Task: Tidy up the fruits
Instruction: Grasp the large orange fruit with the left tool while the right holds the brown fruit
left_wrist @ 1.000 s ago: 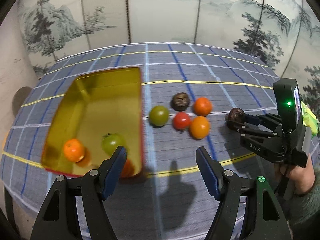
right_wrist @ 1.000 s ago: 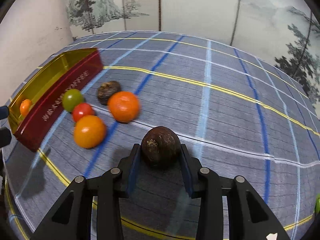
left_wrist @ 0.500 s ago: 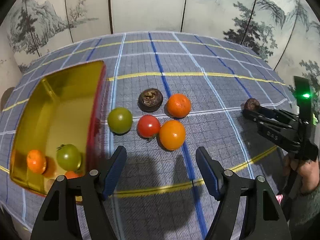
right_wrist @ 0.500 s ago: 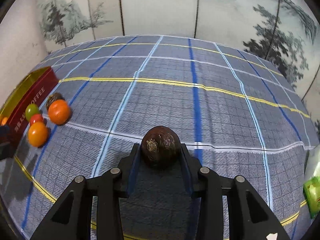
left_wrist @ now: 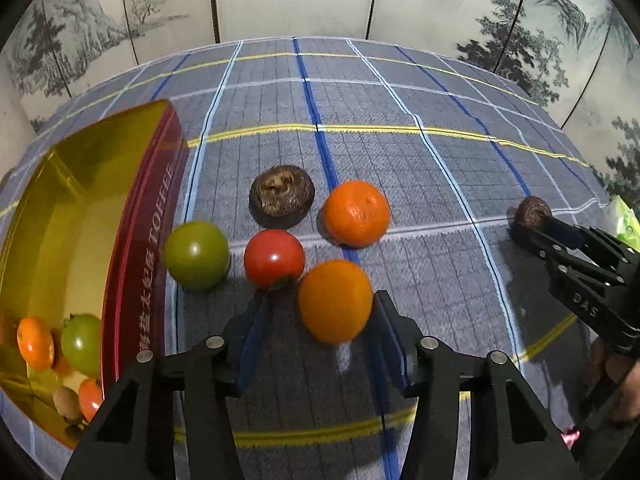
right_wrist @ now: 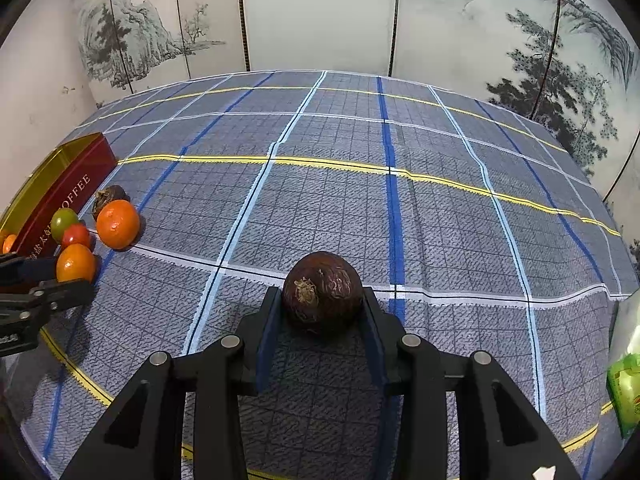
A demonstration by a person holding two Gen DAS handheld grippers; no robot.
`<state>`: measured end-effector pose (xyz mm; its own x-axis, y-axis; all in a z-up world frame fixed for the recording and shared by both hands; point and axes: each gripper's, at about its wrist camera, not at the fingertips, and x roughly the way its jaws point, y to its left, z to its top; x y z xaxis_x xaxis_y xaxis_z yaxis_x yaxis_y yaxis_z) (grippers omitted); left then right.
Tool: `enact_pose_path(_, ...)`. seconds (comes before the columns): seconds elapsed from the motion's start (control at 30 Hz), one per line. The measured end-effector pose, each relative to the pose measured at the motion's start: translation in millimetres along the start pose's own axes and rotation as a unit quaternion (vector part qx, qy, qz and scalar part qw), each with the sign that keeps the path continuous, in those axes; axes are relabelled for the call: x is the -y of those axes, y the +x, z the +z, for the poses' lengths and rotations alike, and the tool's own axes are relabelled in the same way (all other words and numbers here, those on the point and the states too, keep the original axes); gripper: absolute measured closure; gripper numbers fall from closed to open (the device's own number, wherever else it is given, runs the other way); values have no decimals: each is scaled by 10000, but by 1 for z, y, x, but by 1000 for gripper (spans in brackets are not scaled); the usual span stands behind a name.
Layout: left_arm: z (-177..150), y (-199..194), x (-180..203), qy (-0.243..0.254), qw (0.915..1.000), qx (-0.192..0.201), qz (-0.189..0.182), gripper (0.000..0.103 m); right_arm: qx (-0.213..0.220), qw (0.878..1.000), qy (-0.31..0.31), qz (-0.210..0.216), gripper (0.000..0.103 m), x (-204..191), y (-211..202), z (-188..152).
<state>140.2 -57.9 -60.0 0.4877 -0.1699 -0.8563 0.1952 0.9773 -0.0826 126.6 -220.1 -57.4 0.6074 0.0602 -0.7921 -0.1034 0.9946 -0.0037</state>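
Orange fruit, left wrist view: the near orange [left_wrist: 335, 300] now sits between the left gripper [left_wrist: 318, 344] pads, which hung over bare cloth a second ago; jaws closing, not yet pressing.
Tin [left_wrist: 132, 216]: far left, already holding several fruits.
Right wrist view: right gripper [right_wrist: 320, 334] stays clenched on the brown fruit [right_wrist: 322, 298], now well right of the cluster.
Meaning: a pick is starting; the tin is probably next.

Probably a home room: plaid tablecloth [right_wrist: 320, 184], ink-landscape folding screen [right_wrist: 320, 16] behind.
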Motion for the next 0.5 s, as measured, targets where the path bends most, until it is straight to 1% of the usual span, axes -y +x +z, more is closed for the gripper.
enact_pose_path(0.1, 0, 1, 2, 70, 9999, 56, 94, 58, -1, 10000, 1, 5, 66, 0, 0, 0)
enact_pose_path(0.13, 0, 1, 3, 100, 9999, 70, 106, 66, -1, 10000, 1, 5, 66, 0, 0, 0)
enact_pose_path(0.17, -1, 0, 4, 121, 9998, 66, 109, 68, -1, 10000, 2, 8, 66, 0, 0, 0)
enact_pose_path(0.5, -16, -15, -6, -65, 9999, -8, -89, 69, -1, 10000, 0, 13, 66, 0, -1, 0)
